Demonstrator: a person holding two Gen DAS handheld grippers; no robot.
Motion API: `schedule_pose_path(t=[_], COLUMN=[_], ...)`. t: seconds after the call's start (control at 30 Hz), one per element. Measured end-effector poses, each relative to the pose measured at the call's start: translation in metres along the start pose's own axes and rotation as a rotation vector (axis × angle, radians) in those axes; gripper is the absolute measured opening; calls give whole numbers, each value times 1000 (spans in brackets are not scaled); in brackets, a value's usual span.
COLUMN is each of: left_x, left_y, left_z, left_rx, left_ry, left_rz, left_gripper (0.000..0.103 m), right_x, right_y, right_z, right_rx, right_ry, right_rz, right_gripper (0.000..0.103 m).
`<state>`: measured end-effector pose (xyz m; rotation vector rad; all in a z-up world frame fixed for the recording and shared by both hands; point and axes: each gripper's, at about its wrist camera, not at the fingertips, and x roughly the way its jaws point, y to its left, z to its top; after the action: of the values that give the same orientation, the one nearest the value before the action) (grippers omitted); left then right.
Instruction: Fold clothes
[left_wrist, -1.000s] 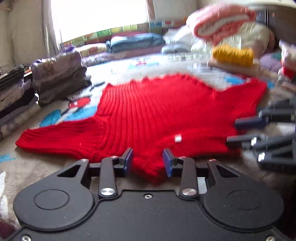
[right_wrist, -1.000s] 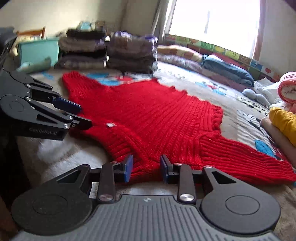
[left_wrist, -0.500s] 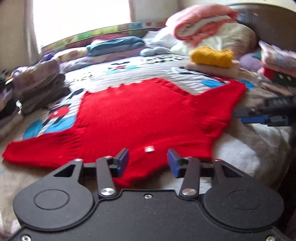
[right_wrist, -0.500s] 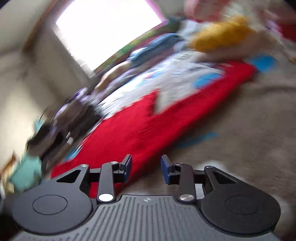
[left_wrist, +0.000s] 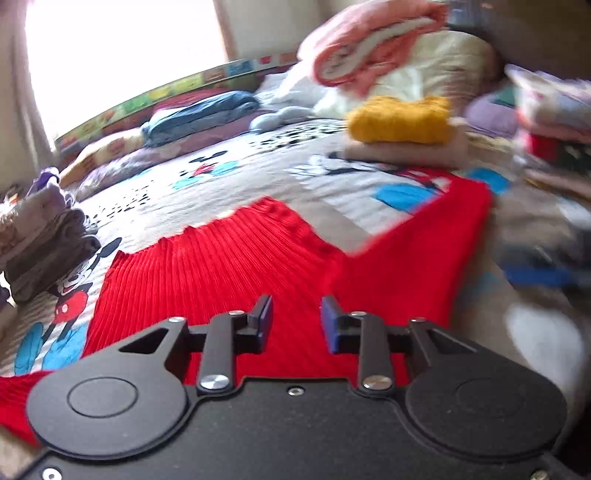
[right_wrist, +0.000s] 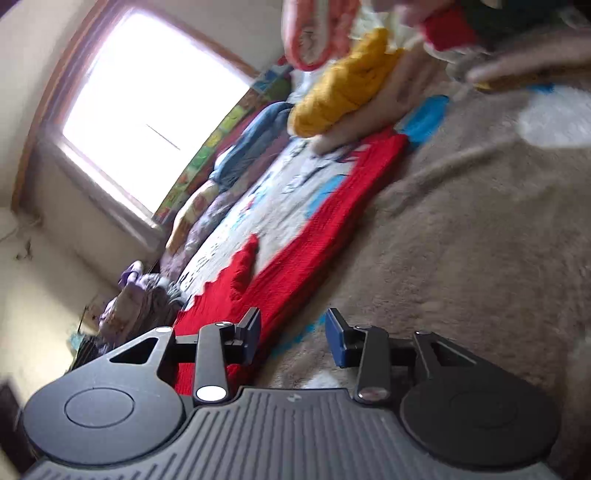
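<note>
Here both tongs, left (left_wrist: 295, 319) closing and right (right_wrist: 293, 339), gape empty over red sweater (left_wrist: 229, 254)

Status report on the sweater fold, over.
Left gripper closing, empty. Right gripper open beside sleeve. Red sweater flat, unfolded. Yellow knit beyond sleeve end.

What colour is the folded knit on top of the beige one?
Mustard yellow folded knit; clearest in the left wrist view.
</note>
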<state>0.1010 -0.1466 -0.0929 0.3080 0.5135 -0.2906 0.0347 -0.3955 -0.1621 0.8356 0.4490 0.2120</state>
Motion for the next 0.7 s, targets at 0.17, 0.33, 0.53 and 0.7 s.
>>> schedule_pose_path(t=[0.17,0.33,0.53,0.7], left_x=[52,98,109,142], left_y=[14,12,17,17], left_z=[30,36,55,63], left_rx=[-64,-59,-24,-28], left_ry=[35,117,170,208], left_rz=[-47,-124,-199,-185], left_gripper=[12,8,7,7], right_x=[11,41,64,65], right_y=[51,90,94,97], right_z=[-14,-42,-51,-51], right_rx=[-363,-654,-677,-654], right_ry=[32,115,234,232], right_rz=[64,101,66,76], right_gripper=[39,37,38,38])
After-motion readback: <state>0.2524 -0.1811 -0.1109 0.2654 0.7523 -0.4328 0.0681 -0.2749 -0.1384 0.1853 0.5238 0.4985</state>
